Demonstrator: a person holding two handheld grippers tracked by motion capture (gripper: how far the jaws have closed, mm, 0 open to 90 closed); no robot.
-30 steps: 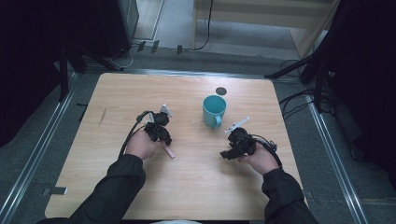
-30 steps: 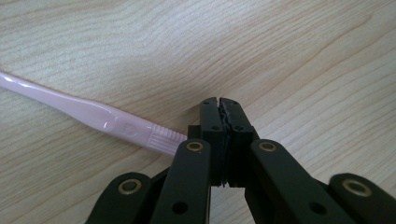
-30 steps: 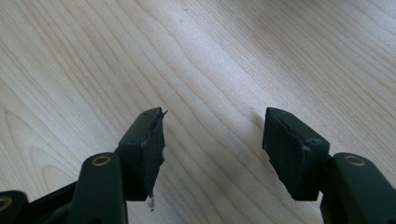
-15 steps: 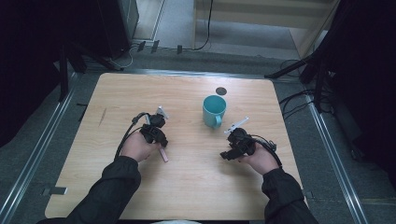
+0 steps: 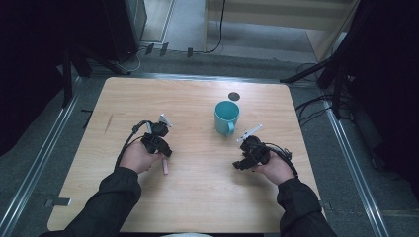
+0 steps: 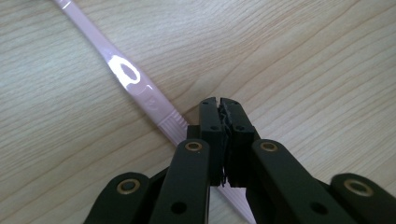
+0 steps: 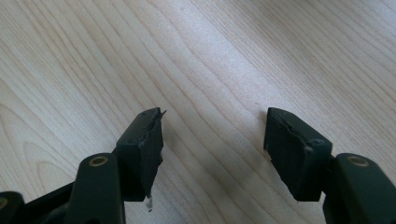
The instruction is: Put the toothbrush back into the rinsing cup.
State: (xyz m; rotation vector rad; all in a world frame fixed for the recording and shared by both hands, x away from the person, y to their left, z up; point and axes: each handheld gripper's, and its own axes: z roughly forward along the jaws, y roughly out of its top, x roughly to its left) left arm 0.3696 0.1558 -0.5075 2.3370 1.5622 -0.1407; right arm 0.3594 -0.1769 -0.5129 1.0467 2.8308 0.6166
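Pink stick point(image 6: 140, 91) beside pressed-together left jaws; right jaws wide apart.

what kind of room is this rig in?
Probably a lab or recording setup: one wooden table fenced by metal floor rails, dark stands, loose cables, and a single teal mug.

1. Your left hand point(image 5: 140, 157) has drawn the left gripper point(image 5: 159, 143) back toward you, farther from the teal mug point(image 5: 226, 116) than a second ago.
2. The pink strip point(image 5: 165, 167) now pokes out on the near side of that gripper, lying flat on the worktop point(image 5: 207, 197).
3. In the left gripper view its jaws are pressed together just beside the strip, on bare wood; whether they touch it is unclear.
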